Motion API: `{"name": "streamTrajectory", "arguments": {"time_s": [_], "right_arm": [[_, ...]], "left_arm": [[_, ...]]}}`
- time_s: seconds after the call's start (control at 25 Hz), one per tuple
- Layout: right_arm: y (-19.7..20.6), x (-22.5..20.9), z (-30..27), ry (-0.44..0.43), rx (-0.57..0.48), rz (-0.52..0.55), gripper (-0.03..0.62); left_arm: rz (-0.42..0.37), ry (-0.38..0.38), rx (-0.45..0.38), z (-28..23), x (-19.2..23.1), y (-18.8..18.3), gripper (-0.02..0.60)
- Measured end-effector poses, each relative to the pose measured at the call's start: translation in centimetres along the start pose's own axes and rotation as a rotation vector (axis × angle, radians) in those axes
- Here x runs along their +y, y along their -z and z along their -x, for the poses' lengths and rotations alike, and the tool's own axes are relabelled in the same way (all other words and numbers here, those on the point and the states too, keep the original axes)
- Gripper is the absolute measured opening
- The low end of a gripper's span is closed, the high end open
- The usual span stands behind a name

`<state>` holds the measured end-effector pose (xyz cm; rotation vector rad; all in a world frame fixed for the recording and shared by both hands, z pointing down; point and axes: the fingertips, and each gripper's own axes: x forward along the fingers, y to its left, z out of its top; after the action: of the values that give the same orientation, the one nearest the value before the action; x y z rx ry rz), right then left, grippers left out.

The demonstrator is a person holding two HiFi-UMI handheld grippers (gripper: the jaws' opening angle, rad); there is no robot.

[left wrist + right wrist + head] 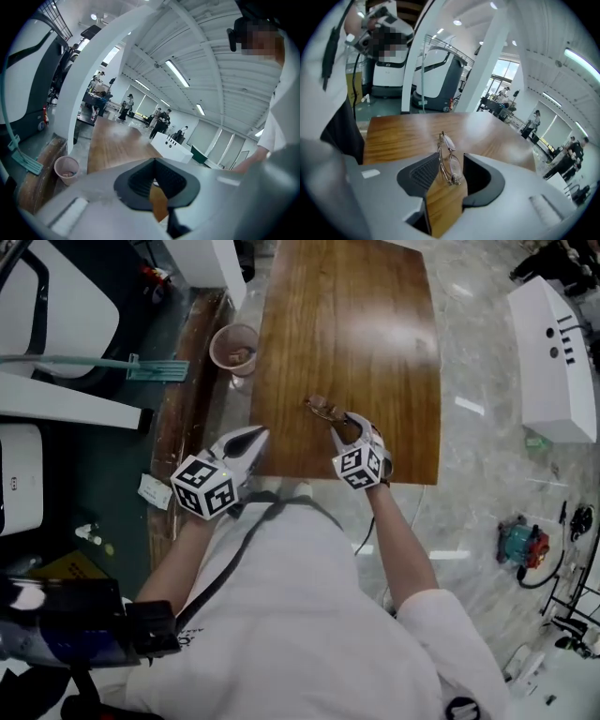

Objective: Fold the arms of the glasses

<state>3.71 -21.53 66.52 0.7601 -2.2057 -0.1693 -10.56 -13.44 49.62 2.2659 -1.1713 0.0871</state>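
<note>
The right gripper's [345,424] jaws stand wide apart, and its ribbed dark pads [419,173] do not press on anything. Between them, closer to one pad, lie the glasses [449,161], with a thin metal frame and oval lenses seen nearly edge-on. They rest on the glossy wood-grain table [398,133]. The left gripper [154,180] is closed, its ribbed pads meeting on nothing, at the table's near corner. Beyond its tips, off the table's side, stands a round pinkish bin [66,169].

No readable text, labels, brands or numbers on anything in view.
</note>
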Motion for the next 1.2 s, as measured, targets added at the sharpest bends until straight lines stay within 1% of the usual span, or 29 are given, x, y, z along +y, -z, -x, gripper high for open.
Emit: {"name": "streamTrajectory", "arguments": {"time_s": [0.04, 0.12, 0.16, 0.24, 0.32, 0.44, 0.48, 0.56, 0.64, 0.8, 0.96, 1.2], "right_arm": [[-0.4, 0.0, 1.1, 0.013, -0.017, -0.035, 0.159], [-1.2, 0.2, 3.3, 0.044, -0.052, -0.093, 0.074], [-1.6, 0.3, 4.4, 0.058, -0.071, -0.126, 0.050], [-2.5, 0.2, 6.7, 0.083, -0.117, -0.228, 0.027], [-3.6, -0.2, 9.3, 0.097, -0.179, -0.377, 0.015], [-4.7, -0.6, 13.2, 0.106, -0.287, -0.595, 0.015], [-5.1, -0.7, 14.4, 0.115, -0.318, -0.644, 0.015], [-6.0, -0.8, 16.2, 0.136, -0.369, -0.707, 0.015], [-7.1, -0.8, 17.8, 0.155, -0.412, -0.736, 0.009], [-8.3, -1.0, 20.7, 0.191, -0.466, -0.754, 0.008], [-8.7, -0.8, 22.1, 0.211, -0.475, -0.738, 0.009], [-9.1, -1.0, 21.4, 0.206, -0.465, -0.715, 0.008]], "left_arm": [[-0.007, 0.019, -0.003, -0.3, -0.3, -0.4, 0.005], [-0.024, 0.060, -0.013, -1.0, -0.7, -1.1, 0.005], [-0.033, 0.083, -0.018, -1.4, -1.1, -1.5, 0.006], [-0.051, 0.125, -0.023, -2.3, -2.0, -2.1, 0.005], [-0.069, 0.157, -0.022, -3.0, -3.2, -2.7, 0.005], [-0.096, 0.198, -0.022, -3.5, -5.4, -3.2, 0.005], [-0.109, 0.211, -0.021, -3.7, -6.1, -3.2, 0.005], [-0.137, 0.233, -0.018, -3.9, -7.0, -3.4, 0.005], [-0.154, 0.251, -0.015, -3.9, -7.6, -3.5, 0.005], [-0.166, 0.272, -0.013, -3.8, -9.0, -3.4, 0.005], [-0.168, 0.269, -0.017, -3.1, -9.2, -3.1, 0.005], [-0.162, 0.254, -0.017, -2.7, -8.4, -2.9, 0.005]]}}
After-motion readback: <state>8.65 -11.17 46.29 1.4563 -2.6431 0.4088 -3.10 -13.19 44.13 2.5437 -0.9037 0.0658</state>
